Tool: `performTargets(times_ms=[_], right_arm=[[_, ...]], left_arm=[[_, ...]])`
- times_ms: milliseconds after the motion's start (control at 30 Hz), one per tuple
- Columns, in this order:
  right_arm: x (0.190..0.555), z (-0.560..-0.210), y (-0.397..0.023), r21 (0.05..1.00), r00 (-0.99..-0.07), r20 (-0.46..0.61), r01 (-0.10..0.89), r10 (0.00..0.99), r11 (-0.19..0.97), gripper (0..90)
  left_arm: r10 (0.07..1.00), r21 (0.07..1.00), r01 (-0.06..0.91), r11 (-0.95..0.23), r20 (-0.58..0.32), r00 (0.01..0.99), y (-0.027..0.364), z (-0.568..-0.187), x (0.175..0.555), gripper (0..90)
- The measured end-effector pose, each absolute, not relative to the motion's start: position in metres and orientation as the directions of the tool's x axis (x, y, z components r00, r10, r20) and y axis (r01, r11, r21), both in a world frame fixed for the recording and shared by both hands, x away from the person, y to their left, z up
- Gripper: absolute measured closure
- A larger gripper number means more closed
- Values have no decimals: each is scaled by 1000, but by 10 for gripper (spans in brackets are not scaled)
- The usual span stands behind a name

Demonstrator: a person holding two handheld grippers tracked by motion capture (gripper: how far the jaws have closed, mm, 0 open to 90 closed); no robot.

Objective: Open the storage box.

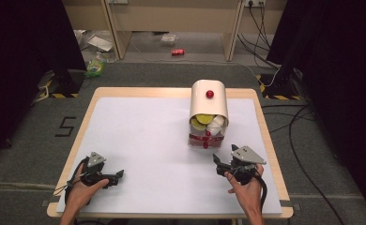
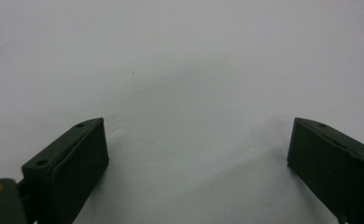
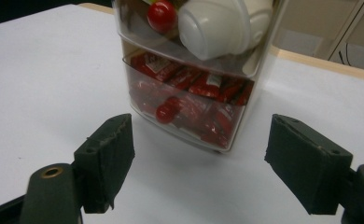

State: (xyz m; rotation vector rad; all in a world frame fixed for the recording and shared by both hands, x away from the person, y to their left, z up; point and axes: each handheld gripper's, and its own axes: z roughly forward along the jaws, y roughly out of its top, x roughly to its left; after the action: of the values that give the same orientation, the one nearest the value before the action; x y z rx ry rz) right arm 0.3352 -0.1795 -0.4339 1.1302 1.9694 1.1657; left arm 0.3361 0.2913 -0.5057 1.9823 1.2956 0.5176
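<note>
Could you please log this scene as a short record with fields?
surface: white table
main item: clear drawer unit with a white curved top, at the table's right rear
upper drawer: white cups, something yellow-green, red knob
lower drawer: red packets, red knob on its front
left gripper: open, on bare table, near front left
right gripper: open, just in front of the drawer unit, apart from it
floor beyond: red can, cables

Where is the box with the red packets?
In the high view, the clear drawer box stands right of the table's middle, just beyond the right gripper.
</note>
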Motion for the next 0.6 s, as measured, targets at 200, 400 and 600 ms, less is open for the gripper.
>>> performTargets(times_ms=[200,400,600], right_arm=[[333,-425,-174,898,-478,-62,357,876,258,245],[332,-417,-174,901,-480,-68,347,875,261,253],[332,-407,-175,906,-480,-69,336,874,256,264]], left_arm=[[907,738,626,-252,-46,419,291,-506,336,43],[906,738,626,-250,-49,420,291,-506,336,40],[906,738,626,-251,-49,421,291,-506,336,38]])
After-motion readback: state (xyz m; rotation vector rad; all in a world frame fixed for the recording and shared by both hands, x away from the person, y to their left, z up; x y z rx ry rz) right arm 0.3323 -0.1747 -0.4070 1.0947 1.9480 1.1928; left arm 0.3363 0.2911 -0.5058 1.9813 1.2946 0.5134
